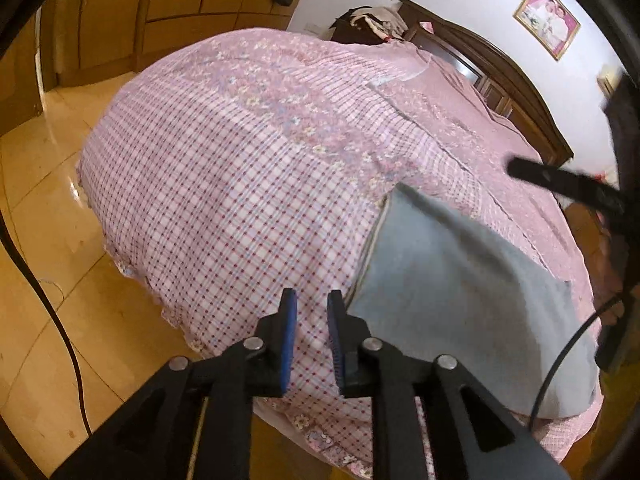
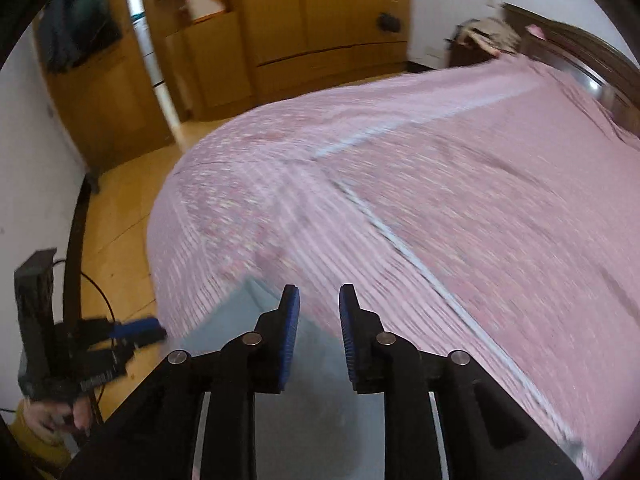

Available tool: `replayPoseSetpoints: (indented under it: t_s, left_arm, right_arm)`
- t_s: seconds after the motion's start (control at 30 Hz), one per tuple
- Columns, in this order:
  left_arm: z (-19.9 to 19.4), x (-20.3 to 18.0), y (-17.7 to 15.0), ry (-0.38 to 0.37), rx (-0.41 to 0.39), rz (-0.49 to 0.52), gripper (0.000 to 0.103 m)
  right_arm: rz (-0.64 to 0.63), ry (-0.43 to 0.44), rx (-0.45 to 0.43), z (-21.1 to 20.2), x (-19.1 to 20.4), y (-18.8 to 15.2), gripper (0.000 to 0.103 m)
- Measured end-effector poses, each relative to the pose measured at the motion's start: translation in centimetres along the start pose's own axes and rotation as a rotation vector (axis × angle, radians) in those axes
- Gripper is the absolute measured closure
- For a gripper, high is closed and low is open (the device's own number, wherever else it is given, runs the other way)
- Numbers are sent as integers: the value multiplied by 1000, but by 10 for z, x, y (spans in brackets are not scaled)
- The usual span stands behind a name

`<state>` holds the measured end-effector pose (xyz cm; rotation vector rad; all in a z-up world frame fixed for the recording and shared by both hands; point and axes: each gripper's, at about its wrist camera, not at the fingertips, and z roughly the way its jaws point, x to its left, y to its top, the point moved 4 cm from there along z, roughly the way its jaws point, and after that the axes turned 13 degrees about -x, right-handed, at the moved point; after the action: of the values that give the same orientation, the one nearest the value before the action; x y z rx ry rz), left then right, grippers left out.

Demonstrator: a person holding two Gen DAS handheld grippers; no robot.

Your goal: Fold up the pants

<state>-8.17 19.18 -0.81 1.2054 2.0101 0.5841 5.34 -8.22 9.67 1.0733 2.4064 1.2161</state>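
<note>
Pants [image 1: 460, 280] lie just right of left claw [image 1: 312, 316].

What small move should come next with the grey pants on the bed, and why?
Probably lift both tools clear. The flat grey fabric pants lie as a compact rectangle on the pink checked bedspread. The left tool and right tool are open, holding nothing.
</note>
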Motion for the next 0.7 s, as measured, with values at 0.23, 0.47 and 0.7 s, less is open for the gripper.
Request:
replayPoseSetpoints:
  t_s: [0.23,0.47,0.7]
  left_arm:
    - [4,-40,13,-64,3,75,72]
    - [23,-86,21,-118,18,144,68]
    - [39,-124,17,-160,45,184,67]
  right_arm:
    - [155,-180,-21,-78,-80,-55,75]
    - [278,-359,-30,-132,-159,-99,68]
    - [297,-367,14,-131,-202,-115,63]
